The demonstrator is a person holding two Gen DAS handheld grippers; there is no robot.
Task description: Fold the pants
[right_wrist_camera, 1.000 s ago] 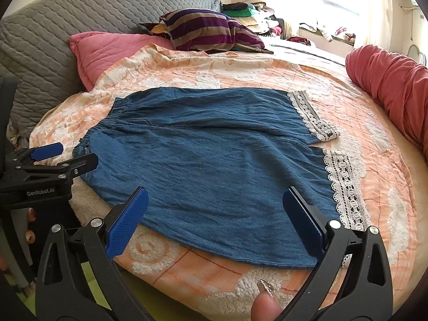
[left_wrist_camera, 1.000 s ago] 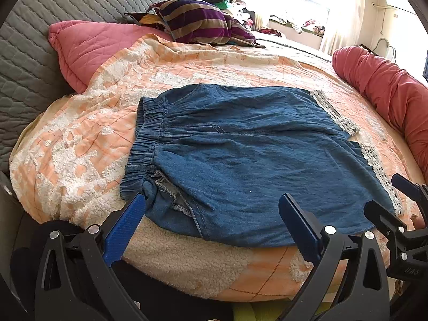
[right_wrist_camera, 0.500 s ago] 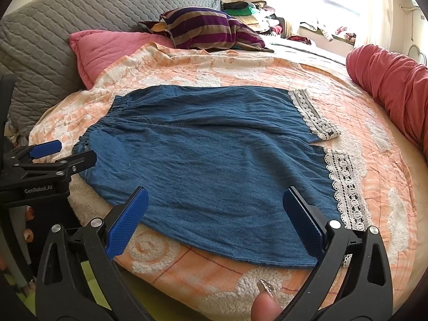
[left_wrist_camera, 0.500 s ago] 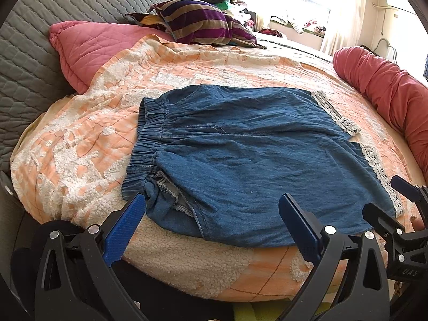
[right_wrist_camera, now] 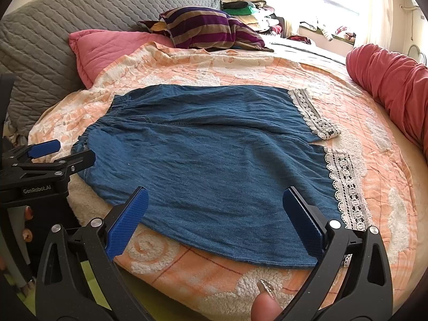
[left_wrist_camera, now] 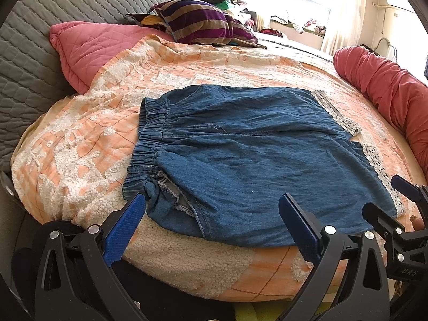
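Observation:
Blue denim pants (left_wrist_camera: 254, 155) with an elastic waistband on the left and white lace hems (right_wrist_camera: 345, 182) on the right lie flat on an orange and white bedspread (left_wrist_camera: 80, 155). My left gripper (left_wrist_camera: 211, 224) stands open just before the near edge of the pants, by the waistband corner. My right gripper (right_wrist_camera: 214, 216) is open too, low over the near leg edge (right_wrist_camera: 214, 176). In the right wrist view the left gripper (right_wrist_camera: 53, 155) shows at the left edge. In the left wrist view the right gripper (left_wrist_camera: 396, 200) shows at the right edge.
A pink quilted pillow (left_wrist_camera: 88, 48), a grey quilted headboard (left_wrist_camera: 32, 40) and a striped purple cushion (left_wrist_camera: 200, 21) lie at the back left. A red bolster (left_wrist_camera: 393, 91) runs along the right. A person's fingertip (right_wrist_camera: 264, 307) shows at the bottom of the right wrist view.
Both grippers have crept slightly forward and up toward the pants. The pants have not moved.

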